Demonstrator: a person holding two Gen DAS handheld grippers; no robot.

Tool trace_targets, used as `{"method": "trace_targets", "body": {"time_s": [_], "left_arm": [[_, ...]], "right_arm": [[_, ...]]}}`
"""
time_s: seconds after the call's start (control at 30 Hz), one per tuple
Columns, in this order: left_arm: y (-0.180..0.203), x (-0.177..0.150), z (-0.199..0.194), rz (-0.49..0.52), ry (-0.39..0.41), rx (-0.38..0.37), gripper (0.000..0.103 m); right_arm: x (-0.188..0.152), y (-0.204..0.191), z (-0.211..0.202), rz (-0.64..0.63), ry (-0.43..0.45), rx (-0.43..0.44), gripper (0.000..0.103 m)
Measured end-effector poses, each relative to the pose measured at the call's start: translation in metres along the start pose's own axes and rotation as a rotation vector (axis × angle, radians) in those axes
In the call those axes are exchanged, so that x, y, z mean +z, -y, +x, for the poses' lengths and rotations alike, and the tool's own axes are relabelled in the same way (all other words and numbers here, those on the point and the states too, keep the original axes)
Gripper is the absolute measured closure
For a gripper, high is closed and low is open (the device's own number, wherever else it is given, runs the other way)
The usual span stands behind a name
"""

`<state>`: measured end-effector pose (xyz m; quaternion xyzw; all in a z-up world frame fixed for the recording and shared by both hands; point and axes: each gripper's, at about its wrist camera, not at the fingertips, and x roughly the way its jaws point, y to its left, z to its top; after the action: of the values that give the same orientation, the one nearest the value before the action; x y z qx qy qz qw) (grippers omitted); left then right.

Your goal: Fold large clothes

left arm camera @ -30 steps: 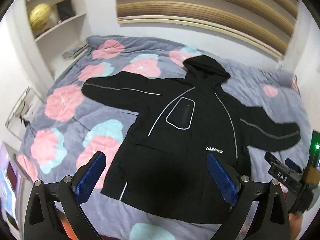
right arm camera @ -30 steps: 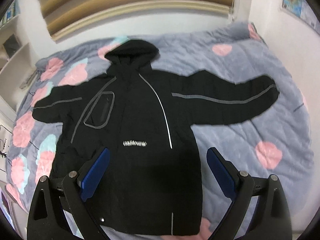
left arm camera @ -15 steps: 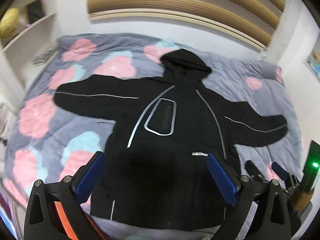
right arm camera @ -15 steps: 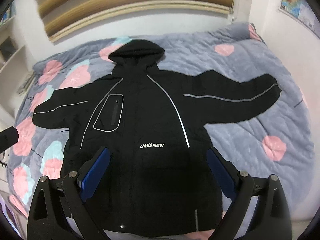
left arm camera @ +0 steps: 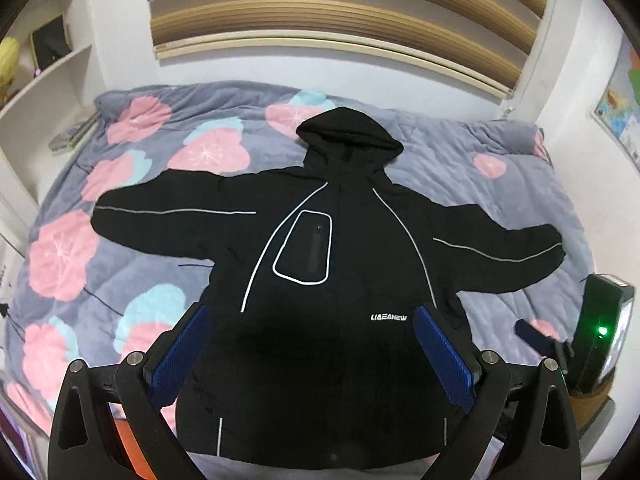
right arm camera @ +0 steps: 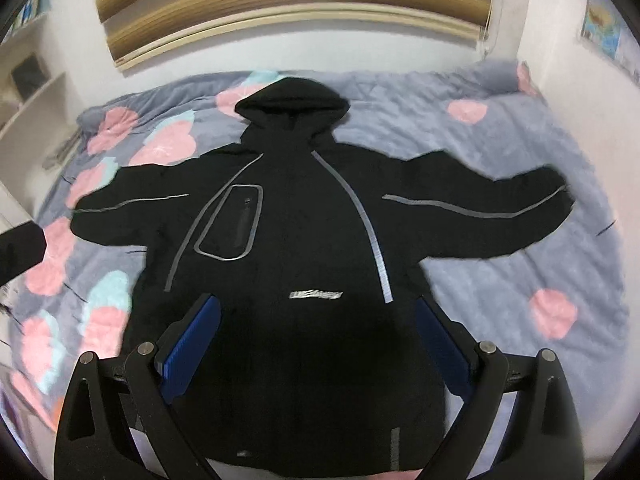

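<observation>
A black hooded jacket [left arm camera: 332,264] with reflective piping lies flat and face up on the bed, sleeves spread to both sides and hood toward the far wall. It also shows in the right wrist view [right arm camera: 304,240]. My left gripper [left arm camera: 316,352] is open and empty, held above the jacket's lower part. My right gripper [right arm camera: 320,344] is open and empty too, above the hem area. Part of the right gripper shows at the right edge of the left wrist view [left arm camera: 600,340].
The bed carries a grey quilt [left arm camera: 120,240] with pink and blue flowers. White shelves [left arm camera: 44,80] stand at the left. A wall with wooden slats [left arm camera: 340,12] is behind the bed, and a white wall [right arm camera: 592,92] is at the right.
Both grippers have shifted so the jacket sits more centred in each view. The jacket has not moved, and both grippers stayed open.
</observation>
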<state>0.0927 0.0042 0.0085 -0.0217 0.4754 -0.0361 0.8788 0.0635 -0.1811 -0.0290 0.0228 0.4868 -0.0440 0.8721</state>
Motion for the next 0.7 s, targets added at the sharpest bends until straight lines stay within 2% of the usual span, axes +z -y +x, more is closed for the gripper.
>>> {"method": "trace_targets", "body": {"time_s": [0.07, 0.17, 0.23, 0.43, 0.53, 0.7], "left_arm": [[0.007, -0.012, -0.007, -0.002, -0.011, -0.001, 0.002], [0.014, -0.021, -0.012, 0.004, -0.042, -0.053, 0.002], [0.016, -0.024, -0.019, 0.014, -0.021, -0.060, 0.002], [0.014, -0.019, -0.015, 0.037, -0.002, -0.102, 0.002], [0.017, -0.018, -0.015, 0.085, 0.007, -0.092, 0.002], [0.010, -0.028, -0.017, 0.072, 0.013, -0.106, 0.002]], "right_arm": [[-0.002, 0.009, -0.002, 0.026, 0.008, -0.009, 0.005], [-0.001, 0.022, -0.003, 0.116, -0.020, 0.057, 0.005], [-0.001, 0.022, -0.005, 0.130, -0.028, 0.071, 0.005], [-0.010, 0.011, -0.024, 0.124, 0.017, -0.042, 0.005], [-0.018, 0.014, -0.023, 0.164, -0.011, -0.043, 0.005], [-0.020, 0.013, -0.019, 0.142, -0.041, -0.086, 0.005]]}}
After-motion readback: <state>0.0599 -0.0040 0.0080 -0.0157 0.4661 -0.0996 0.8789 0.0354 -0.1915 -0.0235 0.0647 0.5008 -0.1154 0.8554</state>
